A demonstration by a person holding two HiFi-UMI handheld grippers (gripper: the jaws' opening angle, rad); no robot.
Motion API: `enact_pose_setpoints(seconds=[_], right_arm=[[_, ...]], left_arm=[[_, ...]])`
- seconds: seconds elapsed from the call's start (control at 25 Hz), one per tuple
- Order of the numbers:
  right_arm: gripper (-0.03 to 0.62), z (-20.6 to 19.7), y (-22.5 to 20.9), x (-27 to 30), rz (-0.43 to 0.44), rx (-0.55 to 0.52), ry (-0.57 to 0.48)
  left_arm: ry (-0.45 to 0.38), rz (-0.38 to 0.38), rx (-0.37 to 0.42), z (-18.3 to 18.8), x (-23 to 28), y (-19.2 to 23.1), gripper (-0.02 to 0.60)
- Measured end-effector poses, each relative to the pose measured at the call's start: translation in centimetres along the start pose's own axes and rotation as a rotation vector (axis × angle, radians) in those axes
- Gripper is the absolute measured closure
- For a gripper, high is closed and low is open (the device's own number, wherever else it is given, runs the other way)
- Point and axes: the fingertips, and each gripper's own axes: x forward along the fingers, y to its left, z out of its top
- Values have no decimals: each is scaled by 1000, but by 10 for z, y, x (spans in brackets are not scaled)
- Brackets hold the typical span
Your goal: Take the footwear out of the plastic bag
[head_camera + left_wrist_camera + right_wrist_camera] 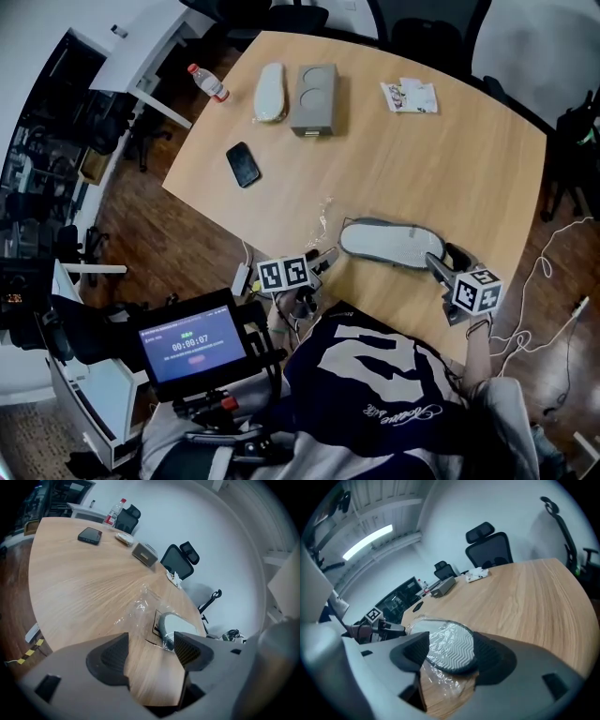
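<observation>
Both grippers stand with their jaws well apart. The left gripper (151, 651) has only bare wood between its dark ribbed pads and grips nothing. Its right pad sits just beside the left end of the clear crinkled plastic bag (140, 605). The right gripper (451, 654) straddles the right end of the pale grey slipper (449, 644), one pad on each side with film between. Whether the pads press on it I cannot tell.

The slipper is a flat oval with a dark rim, its fine zigzag tread turned up. It lies inside the bag, whose glossy film wrinkles over the sole and bunches loose at the end. It rests lengthwise, left to right, near the near edge of the light-grained wooden table (450, 169), between the two grippers.

Far across the table, a second pale slipper (270, 91) lies just beside a grey rectangular box (314, 98) with round recesses. A black phone (243, 164) lies nearer, and a clear bottle with a red cap (208, 82) stands at the far left edge. A small printed packet (410, 96) lies to the right of the box.
</observation>
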Motion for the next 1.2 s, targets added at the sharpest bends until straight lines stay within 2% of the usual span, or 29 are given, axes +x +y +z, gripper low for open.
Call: enact_pose_setpoints(seconds=[0.16,0.28,0.32,0.48,0.72,0.92,1.04,1.08,1.16,1.2], right_arm=[[286,8,18,26,47,-238,114],[278,8,16,46,48,-329,174],[258,7,14,51,49,-332,193],[258,-4,7,61,35,-349,238],[258,-5,9,65,55,-361,176],[258,-7,10,64,69,-373,176],[258,-6,9,65,77,-373,178],[258,-6,9,65,77,-372,175],[258,-5,9,64,76,-364,161],[258,-4,9,63,75,-355,151]], left_arm=[[13,6,19,-3,3,0,287],[20,5,33,-4,6,-1,287],[20,4,34,-4,6,-1,287],[-9,-26,-21,-1,8,-1,287],[-63,-143,-157,15,21,-13,288],[-116,-243,-280,31,38,-23,288],[-127,-266,-311,36,51,-31,290],[-124,-245,-303,36,55,-30,306],[-120,-185,-281,34,59,-26,435],[-125,-173,-277,34,59,-26,440]])
